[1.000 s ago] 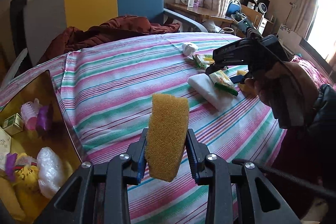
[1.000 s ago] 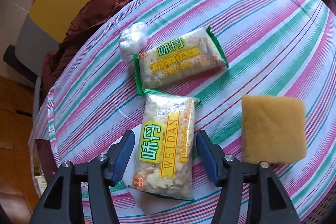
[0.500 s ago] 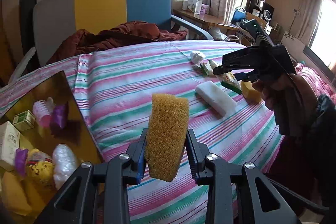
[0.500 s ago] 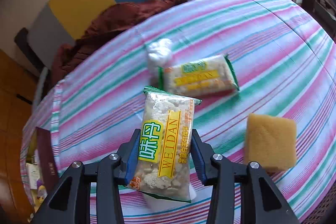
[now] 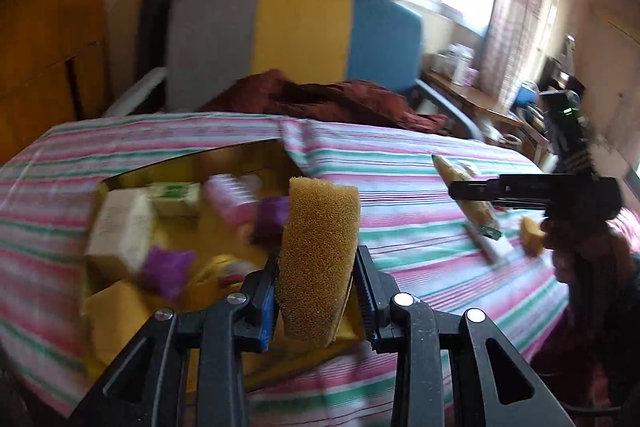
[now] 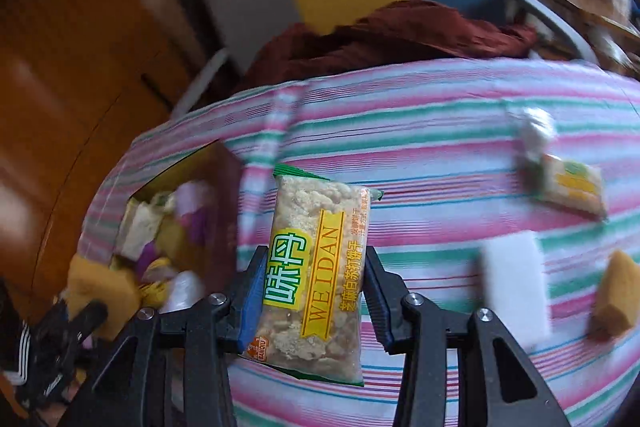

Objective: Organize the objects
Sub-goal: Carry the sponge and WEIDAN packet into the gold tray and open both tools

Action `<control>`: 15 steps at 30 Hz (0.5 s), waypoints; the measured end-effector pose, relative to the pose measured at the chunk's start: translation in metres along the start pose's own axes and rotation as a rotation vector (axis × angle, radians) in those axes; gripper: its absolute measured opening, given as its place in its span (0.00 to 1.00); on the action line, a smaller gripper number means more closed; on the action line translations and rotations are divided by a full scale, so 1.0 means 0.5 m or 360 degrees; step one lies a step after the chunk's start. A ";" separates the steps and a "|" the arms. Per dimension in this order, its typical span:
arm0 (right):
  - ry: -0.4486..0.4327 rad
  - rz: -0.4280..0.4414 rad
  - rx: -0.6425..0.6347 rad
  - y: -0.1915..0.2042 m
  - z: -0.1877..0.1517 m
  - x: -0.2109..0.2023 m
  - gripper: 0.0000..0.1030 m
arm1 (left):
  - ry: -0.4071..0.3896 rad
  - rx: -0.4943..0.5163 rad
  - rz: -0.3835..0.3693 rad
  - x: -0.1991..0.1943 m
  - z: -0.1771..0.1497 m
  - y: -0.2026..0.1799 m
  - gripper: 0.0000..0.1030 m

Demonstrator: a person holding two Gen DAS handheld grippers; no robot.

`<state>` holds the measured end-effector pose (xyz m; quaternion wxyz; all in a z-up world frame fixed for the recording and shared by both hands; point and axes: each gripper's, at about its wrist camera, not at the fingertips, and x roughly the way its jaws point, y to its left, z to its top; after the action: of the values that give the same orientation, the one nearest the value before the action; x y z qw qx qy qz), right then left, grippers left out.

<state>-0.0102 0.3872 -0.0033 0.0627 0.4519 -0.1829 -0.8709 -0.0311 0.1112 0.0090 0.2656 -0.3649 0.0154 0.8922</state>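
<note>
Both hands swung over toward the open gold cardboard box point(image 5: 120, 183) at the striped table's left edge. Left gripper point(image 5: 316, 293) is clamped tight on the upright yellow-brown sponge point(image 5: 318, 259). Right gripper point(image 6: 310, 297) pinches the clear WEIDAN biscuit packet point(image 6: 318, 275), seemingly lifted, though it's blurry.

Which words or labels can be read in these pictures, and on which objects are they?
"WEIDAN": on the cracker packet held in the right gripper.
"味丹": green characters, same packet.
Red corner logo and small side print: too small to read.
Second packet and boxes in the gold box: blurred, unreadable.
</note>
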 end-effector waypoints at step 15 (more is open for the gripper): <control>0.0163 0.0114 -0.0734 0.388 0.048 0.205 0.69 | 0.0037 -0.0276 0.0135 -0.001 -0.079 0.151 0.67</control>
<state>-0.1003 0.1858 0.0039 0.2044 0.4623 0.0084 -0.8628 -0.0424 0.0375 -0.0322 0.1947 -0.3959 -0.0432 0.8964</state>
